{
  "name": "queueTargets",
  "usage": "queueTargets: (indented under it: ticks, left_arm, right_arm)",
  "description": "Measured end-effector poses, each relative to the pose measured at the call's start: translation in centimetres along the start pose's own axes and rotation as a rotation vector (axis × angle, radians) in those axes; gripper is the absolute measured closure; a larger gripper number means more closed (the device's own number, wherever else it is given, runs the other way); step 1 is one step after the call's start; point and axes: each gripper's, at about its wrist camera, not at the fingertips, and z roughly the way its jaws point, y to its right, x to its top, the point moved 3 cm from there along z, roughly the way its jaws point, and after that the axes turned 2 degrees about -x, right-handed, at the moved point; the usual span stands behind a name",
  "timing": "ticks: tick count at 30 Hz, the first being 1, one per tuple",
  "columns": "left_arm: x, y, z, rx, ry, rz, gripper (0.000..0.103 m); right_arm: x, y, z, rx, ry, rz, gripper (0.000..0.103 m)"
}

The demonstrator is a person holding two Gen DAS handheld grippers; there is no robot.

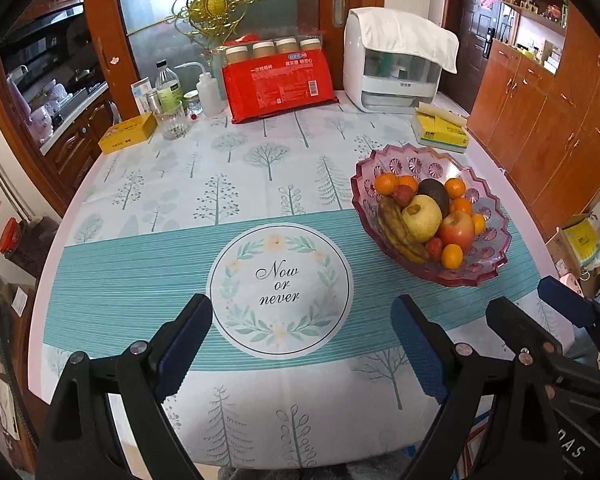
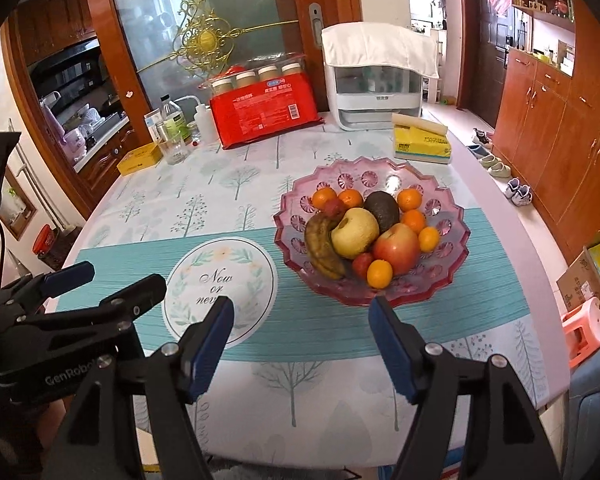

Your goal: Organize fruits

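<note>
Right wrist view: right gripper jaws spread, nothing between them, over the counter at lower centre. Left gripper jaws likewise spread wide and empty. Fruit bowl sits centre-right, holding all fruits.

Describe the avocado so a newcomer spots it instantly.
Find the pink scalloped glass bowl on the tree-print tablecloth. Toward its far side, behind the yellow pear and red apple, lies the dark avocado: the only near-black fruit there.
</note>
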Motion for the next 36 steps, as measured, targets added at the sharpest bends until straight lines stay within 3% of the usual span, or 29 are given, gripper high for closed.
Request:
queueTargets:
  ticks: [13,36]
  left_arm:
    - [-0.4,-1.8,-1.7,0.049,0.001,-0.042,0.013]
    - [-0.2,-1.1,-0.8,0.029,-0.04,-0.004,0.013]
  right_arm:
    - [0.5,-2.0,-0.8,-0.011,-0.037,-0.033,0.032]
    - [0.9,-1.7,-1.2,-0.076,-0.046,-0.021,0.032]
